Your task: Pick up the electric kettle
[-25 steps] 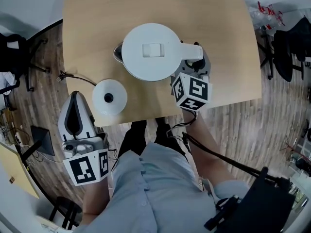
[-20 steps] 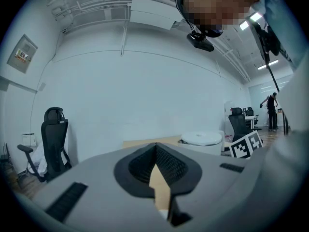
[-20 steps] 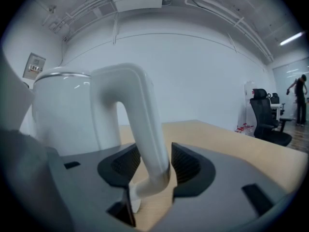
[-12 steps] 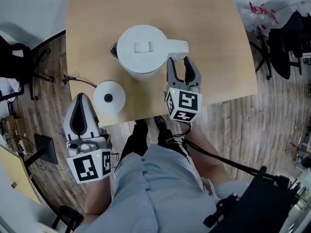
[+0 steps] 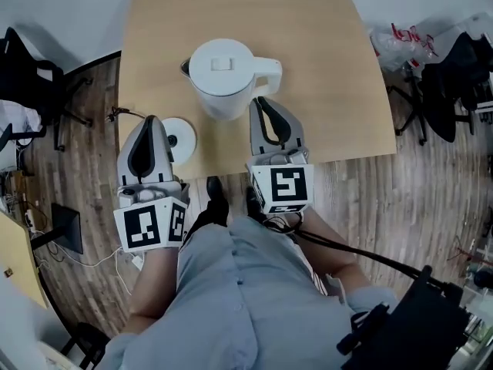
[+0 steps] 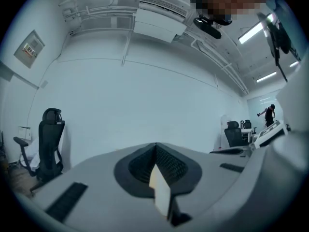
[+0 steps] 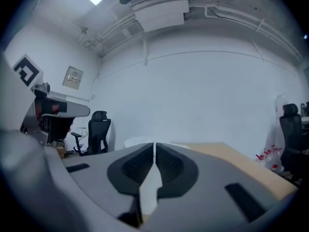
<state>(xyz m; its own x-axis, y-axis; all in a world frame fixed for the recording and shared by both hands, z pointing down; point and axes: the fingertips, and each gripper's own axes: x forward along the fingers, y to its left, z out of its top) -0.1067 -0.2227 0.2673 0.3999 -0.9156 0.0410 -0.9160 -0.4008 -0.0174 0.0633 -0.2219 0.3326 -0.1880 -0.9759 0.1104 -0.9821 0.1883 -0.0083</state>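
The white electric kettle [image 5: 222,75] stands upright on the wooden table [image 5: 331,68], its handle [image 5: 267,68] pointing right. Its round white base [image 5: 182,139] lies apart from it at the table's front left. My right gripper [image 5: 260,101] sits just in front of the kettle, below the handle and apart from it. Its jaws are closing and now meet with nothing between them [image 7: 154,148]. My left gripper [image 5: 150,121] is shut and empty over the front edge, next to the base. The left gripper view shows only the far wall past the shut jaws [image 6: 155,148].
A black cable [image 5: 127,115] runs from the base off the table's left edge. Office chairs stand at the left [image 5: 31,75] and right [image 5: 451,75], with a plastic bag [image 5: 404,25] on the floor. The person's legs are below the table's front edge.
My right gripper drew back from the kettle's handle toward the front edge, and its jaws went from wide apart to shut. My left gripper moved forward beside the base. The kettle stayed put.
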